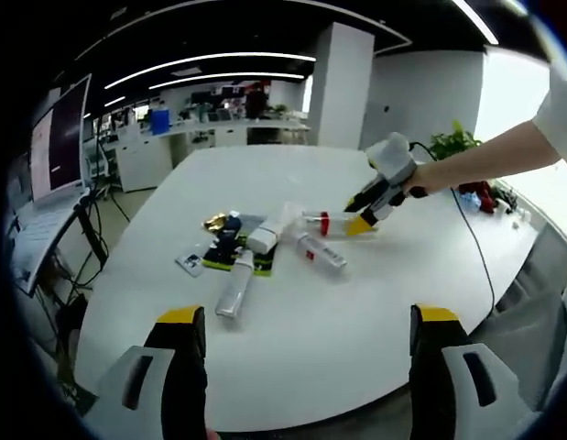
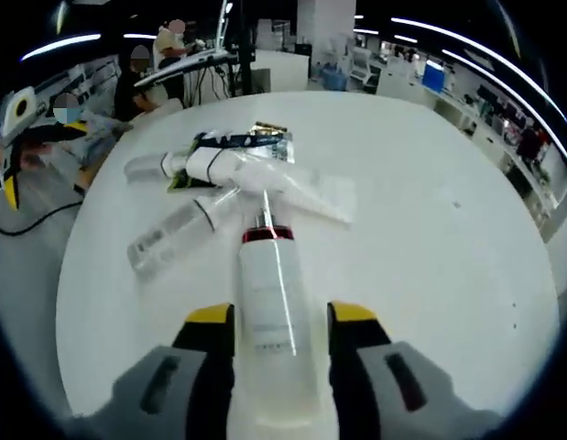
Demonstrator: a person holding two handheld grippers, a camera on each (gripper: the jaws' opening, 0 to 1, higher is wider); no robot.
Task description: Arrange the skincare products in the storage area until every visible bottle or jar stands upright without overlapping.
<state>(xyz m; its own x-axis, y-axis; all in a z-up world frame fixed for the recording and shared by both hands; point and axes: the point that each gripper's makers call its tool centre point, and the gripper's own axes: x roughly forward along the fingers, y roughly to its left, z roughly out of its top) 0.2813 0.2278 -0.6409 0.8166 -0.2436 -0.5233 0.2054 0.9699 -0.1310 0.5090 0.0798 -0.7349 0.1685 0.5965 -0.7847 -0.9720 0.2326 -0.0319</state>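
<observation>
While right tool [image 2: 281,321] grips red-banded bottle [image 2: 272,293] | left tool [image 1: 308,327] open | tubes [image 2: 256,174] crowd ahead

The left gripper view looked from the near edge across the white surface [image 1: 292,312] toward the pile of skincare products [image 1: 265,243], well apart from it. The right gripper view sat low, close behind a red-collared bottle [image 2: 274,302], facing that same pile [image 2: 237,170] from its opposite side.
</observation>
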